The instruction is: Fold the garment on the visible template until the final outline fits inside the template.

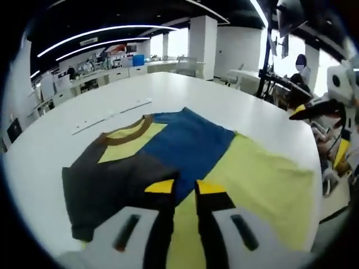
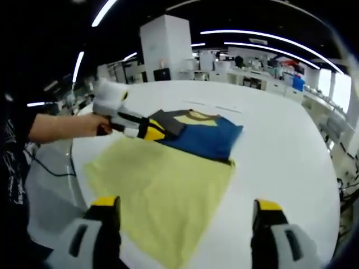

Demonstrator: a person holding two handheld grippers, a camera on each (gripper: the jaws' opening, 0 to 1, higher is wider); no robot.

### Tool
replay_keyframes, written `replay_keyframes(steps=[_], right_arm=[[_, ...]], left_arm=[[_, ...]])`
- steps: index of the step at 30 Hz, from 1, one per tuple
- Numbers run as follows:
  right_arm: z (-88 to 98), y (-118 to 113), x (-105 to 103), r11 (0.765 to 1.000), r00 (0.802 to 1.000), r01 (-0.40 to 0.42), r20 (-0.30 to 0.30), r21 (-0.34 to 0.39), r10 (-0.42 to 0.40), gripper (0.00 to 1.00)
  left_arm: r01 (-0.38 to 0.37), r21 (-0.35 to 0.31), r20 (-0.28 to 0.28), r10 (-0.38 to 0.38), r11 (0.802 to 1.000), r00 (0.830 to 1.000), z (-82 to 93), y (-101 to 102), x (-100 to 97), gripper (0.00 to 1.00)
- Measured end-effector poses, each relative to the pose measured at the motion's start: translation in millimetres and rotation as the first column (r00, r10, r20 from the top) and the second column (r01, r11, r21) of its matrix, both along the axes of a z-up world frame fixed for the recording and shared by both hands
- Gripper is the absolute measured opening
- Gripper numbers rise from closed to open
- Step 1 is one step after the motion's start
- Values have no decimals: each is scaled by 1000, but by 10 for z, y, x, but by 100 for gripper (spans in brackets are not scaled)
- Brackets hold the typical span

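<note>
Lying spread on the white table (image 2: 280,129), shirt (image 1: 224,168) with yellow body nearest the table's near edge, blue panel and dark sleeve beyond. Pinching the dark sleeve edge with left gripper (image 1: 183,188), jaws nearly together, seemingly on cloth. Hovering wide apart over the yellow hem, right gripper (image 2: 185,210), gripping nothing. Risking, by judgement, dragging the whole shirt toward the table's edge while folding one-handed, bunching the sleeve, and leaving the outline skewed; no template markings being discernible
</note>
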State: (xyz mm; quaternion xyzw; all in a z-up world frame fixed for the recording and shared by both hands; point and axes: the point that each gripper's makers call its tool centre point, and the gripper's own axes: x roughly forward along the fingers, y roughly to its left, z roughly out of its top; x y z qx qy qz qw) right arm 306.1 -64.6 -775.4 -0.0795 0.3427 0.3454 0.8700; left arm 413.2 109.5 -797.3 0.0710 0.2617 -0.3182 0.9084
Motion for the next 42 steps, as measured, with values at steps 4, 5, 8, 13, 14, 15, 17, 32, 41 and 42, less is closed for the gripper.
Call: replay_keyframes(steps=[4,5,8,13,14,15,17,32,41,42], right_arm=[[-4,19,-7,1000,1000,-5,0,3,5,99],[-5,26,-9,1000,1000,-6,-1,3,6,99],[-5,36,-9,1000,1000,-8,-1,2,8,99],[18,50,3,1000,1000,-10,5,7,10,99],[19,47,5,1000,1000,-10,6,7,10,99],[17,45,6,1000,1000,-9,6,6,9,99],[11,38,3,1000,1000,-7,2,3,7,99],[3,20,-1,1000,1000,9,-5,5,-9,99],[-4,13,-12,1000,1000,12,-11,4,-12,98],[-4,13,-13,1000,1000,13,-11,5,-13,98]], left_arm=[[9,24,63,-10,1000,998,125,203,13,14],[11,33,67,-13,999,998,101,270,40,15],[15,74,91,-21,997,996,97,416,66,18],[22,138,99,-36,990,994,43,582,92,19],[28,149,98,-43,988,994,20,612,99,19],[30,160,94,-45,987,995,-4,637,105,19],[37,194,91,-56,980,994,-48,673,112,19],[88,289,63,-111,953,992,-294,702,167,8],[82,315,58,-105,946,993,-377,760,249,5],[83,319,56,-106,944,993,-394,765,254,3]])
